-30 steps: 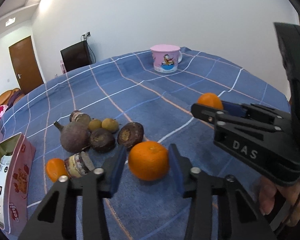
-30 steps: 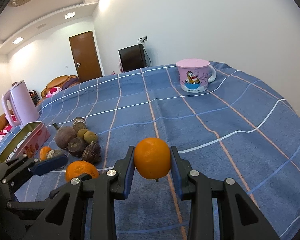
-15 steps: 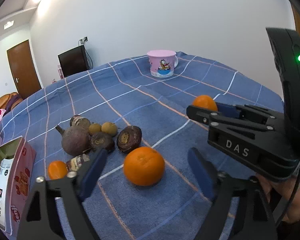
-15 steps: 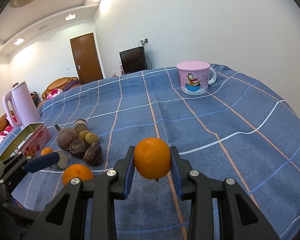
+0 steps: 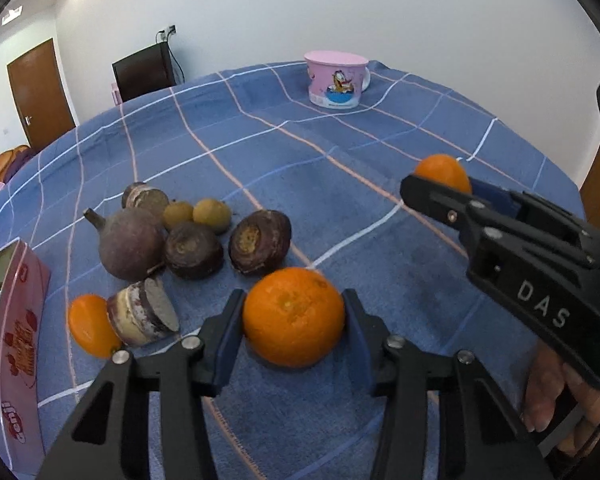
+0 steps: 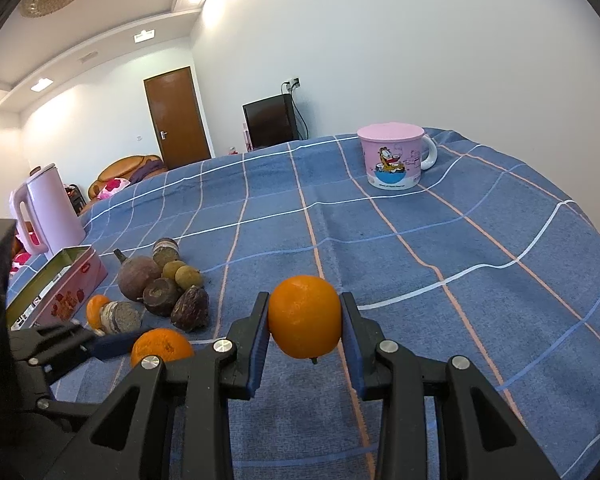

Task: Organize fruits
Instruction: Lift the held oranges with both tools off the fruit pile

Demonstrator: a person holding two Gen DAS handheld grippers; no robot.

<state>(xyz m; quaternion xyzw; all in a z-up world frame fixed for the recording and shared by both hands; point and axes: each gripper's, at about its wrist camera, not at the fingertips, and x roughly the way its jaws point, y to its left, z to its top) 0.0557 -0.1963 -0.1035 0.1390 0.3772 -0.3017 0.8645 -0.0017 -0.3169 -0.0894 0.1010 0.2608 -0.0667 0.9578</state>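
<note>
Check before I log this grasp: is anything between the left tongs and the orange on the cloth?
Nothing visible: the left tongs already sit on either side of the orange, pads against its sides.

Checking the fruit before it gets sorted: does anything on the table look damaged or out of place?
Yes. Beside the small orange near the pink tin lies a cut chunk, pale layered flesh exposed; the other dark roots look whole. Nothing is spilled.

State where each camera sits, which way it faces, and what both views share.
Left wrist: on the left gripper, looking down at its orange; the right gripper and a hand show.
Right wrist: on the right gripper, looking across the tablecloth past its orange; the left gripper shows.
Shared: pink mug, both oranges.
</note>
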